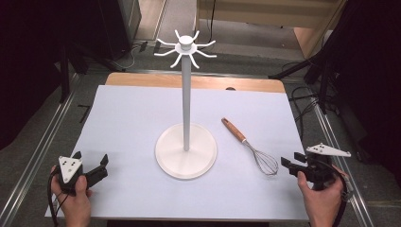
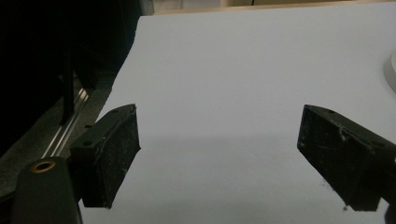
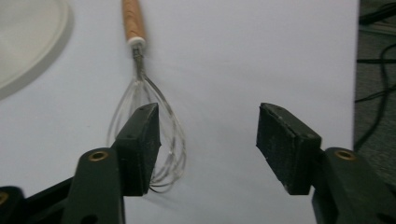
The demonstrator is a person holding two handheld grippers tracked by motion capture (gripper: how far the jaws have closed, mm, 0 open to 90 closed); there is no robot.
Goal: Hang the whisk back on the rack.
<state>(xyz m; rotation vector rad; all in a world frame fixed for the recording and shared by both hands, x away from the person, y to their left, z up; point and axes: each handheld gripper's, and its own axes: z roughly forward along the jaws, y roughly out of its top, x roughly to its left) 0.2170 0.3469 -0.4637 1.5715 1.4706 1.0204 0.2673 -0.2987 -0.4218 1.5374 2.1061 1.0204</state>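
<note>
Nearest, left gripper (image 1: 91,164) gripped low at the worktop's (image 1: 127,118) front left corner, jaws spread wide over bare white surface. Right gripper (image 1: 289,164) at the front right edge, jaws parted, empty, aimed at the whisk (image 1: 249,146) lying flat just ahead. Beyond, white hook stand (image 1: 186,150) upright mid-worktop.

what the tabletop holds

a wooden tabletop (image 1: 142,79) is covered by a white sheet (image 1: 123,123). near the sheet's middle stands a white hook stand (image 1: 186,150) on its round base. right of it a wire whisk (image 1: 250,147) with a wooden handle lies flat, apart from the base.
</note>
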